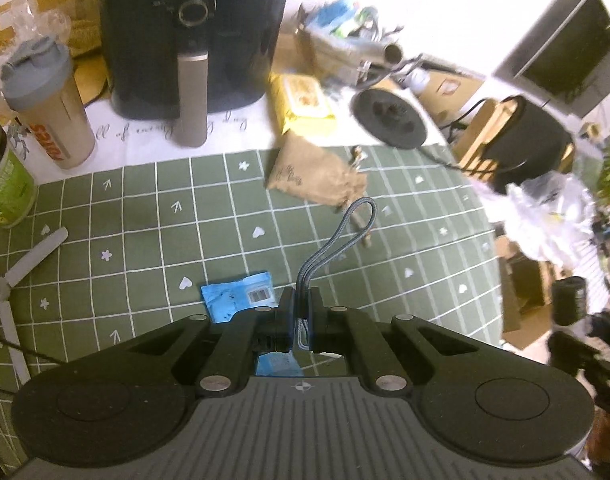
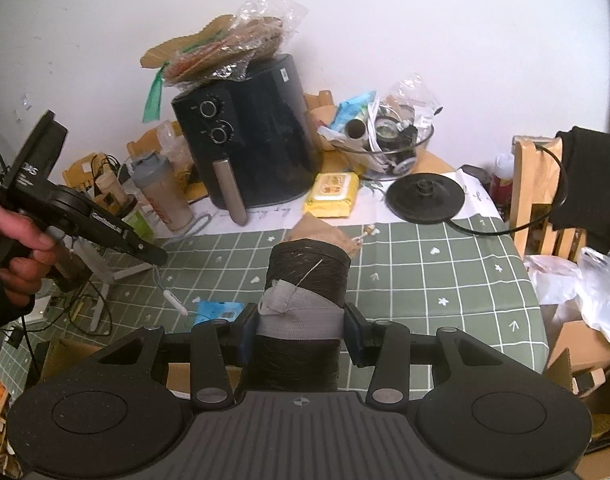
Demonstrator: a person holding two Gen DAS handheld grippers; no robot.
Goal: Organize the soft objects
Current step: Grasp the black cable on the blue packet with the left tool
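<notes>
My left gripper (image 1: 303,300) is shut on a grey braided cable (image 1: 347,236), whose loop sticks out ahead of the fingers above the green checked tablecloth (image 1: 145,240). In the right wrist view a hand (image 2: 21,256) holds that left gripper (image 2: 157,256) above the table's left side, and the cable's white plug (image 2: 175,302) dangles below it. My right gripper (image 2: 301,328) is shut on a black roll (image 2: 309,268) wrapped with a grey band, held upright over the cloth. A blue packet (image 1: 241,296) and a brown paper pouch (image 1: 317,176) lie on the cloth.
At the back of the table stand a black air fryer (image 2: 249,136), a shaker bottle (image 2: 161,196), a yellow wipes pack (image 2: 333,194), a black kettle base (image 2: 425,196) and a glass bowl of clutter (image 2: 389,144). A green tub (image 1: 5,184) sits far left. Wooden chair (image 2: 541,192) at right.
</notes>
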